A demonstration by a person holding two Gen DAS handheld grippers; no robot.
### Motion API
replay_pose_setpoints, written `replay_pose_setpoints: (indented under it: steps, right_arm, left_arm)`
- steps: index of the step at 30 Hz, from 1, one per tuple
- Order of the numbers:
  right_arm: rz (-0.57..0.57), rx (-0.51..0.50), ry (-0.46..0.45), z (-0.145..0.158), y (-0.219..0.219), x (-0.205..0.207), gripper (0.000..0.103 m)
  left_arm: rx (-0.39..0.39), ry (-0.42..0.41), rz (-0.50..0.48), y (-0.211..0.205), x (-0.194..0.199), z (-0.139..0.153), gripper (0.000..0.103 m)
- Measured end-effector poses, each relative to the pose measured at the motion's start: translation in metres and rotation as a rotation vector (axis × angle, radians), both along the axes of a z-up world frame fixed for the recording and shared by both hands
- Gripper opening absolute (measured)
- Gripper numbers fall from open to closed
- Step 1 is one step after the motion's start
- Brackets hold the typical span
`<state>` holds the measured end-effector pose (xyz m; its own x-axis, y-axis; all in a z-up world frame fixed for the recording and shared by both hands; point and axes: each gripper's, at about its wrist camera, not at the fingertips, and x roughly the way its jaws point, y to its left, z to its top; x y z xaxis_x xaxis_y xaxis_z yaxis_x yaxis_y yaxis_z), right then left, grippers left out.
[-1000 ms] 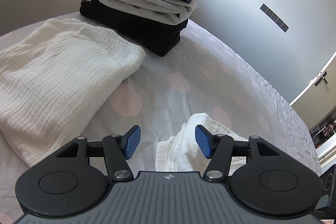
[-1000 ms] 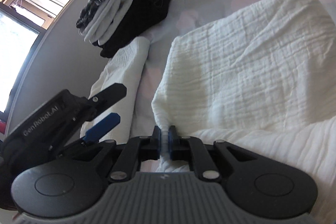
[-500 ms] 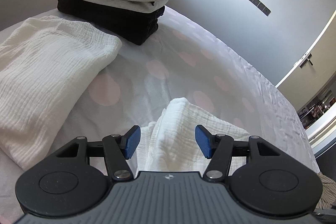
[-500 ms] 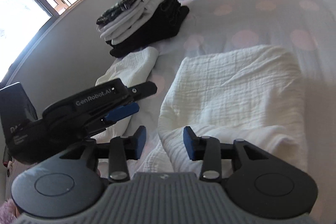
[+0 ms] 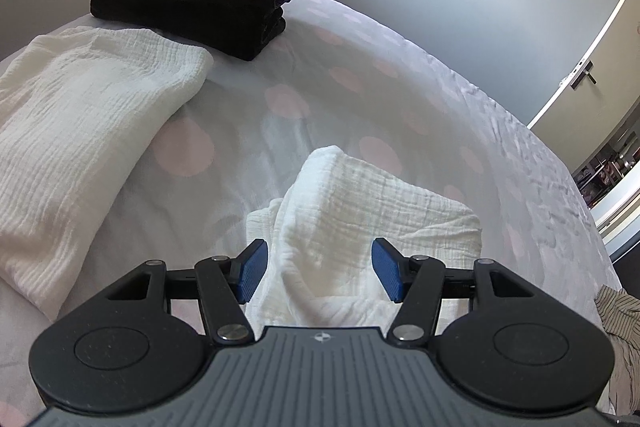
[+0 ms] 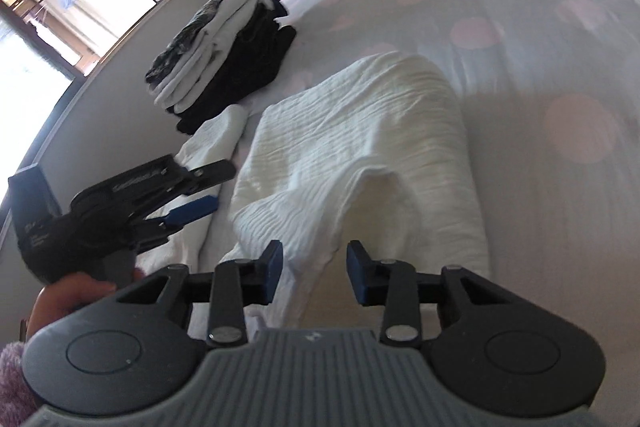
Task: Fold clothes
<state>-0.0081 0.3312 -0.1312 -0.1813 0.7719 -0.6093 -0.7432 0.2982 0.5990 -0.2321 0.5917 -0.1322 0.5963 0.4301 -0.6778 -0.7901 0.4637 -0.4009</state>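
The right claw is standing part open over the near edge of the large white garment; its jaws have just been opening and then easing in slightly, and the blue pads are pressing on nothing, with cloth lying below the gap rather than pinched in it. The left claw is hanging open too, its pads clear of the small white piece bunched under them.

Seen from the right wrist, the large garment is lying folded on the bed, running from the claw toward twelve o'clock, with a raised hump near the middle. At ten o'clock the left claw is hovering above the small piece, and beyond that, toward eleven, the stack of folded clothes is sitting near the wall.

Both white pieces are looking like crinkled, ribbed gauze: light, limp, prone to sagging and sliding out of shape when lifted. Taking hold at a folded corner or doubled edge, pinching all layers together, is probably going to hold the fold best. The bedcover is looking smooth, pale with pink dots.
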Motion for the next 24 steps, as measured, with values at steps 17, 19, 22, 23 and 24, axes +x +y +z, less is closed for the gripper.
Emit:
replay_pose_setpoints:
  steps: [17, 19, 22, 23, 24]
  right_arm:
    - [0.281, 0.039, -0.088, 0.027, -0.027, -0.066, 0.021]
    - [0.283, 0.054, -0.110, 0.035, -0.038, -0.063, 0.022]
    - [0.241, 0.064, -0.154, 0.043, -0.051, -0.053, 0.022]
    - [0.221, 0.064, -0.168, 0.044, -0.053, -0.048, 0.022]
    - [0.200, 0.057, -0.181, 0.044, -0.054, -0.044, 0.022]
  left_arm:
    - [-0.040, -0.042, -0.069, -0.017, -0.006, 0.002, 0.068]
    - [-0.039, -0.023, -0.084, -0.019, -0.002, 0.001, 0.068]
    - [-0.028, 0.019, -0.102, -0.023, 0.004, 0.000, 0.068]
    - [-0.019, 0.040, -0.105, -0.024, 0.006, 0.000, 0.068]
    - [-0.010, 0.067, -0.106, -0.026, 0.008, -0.001, 0.068]
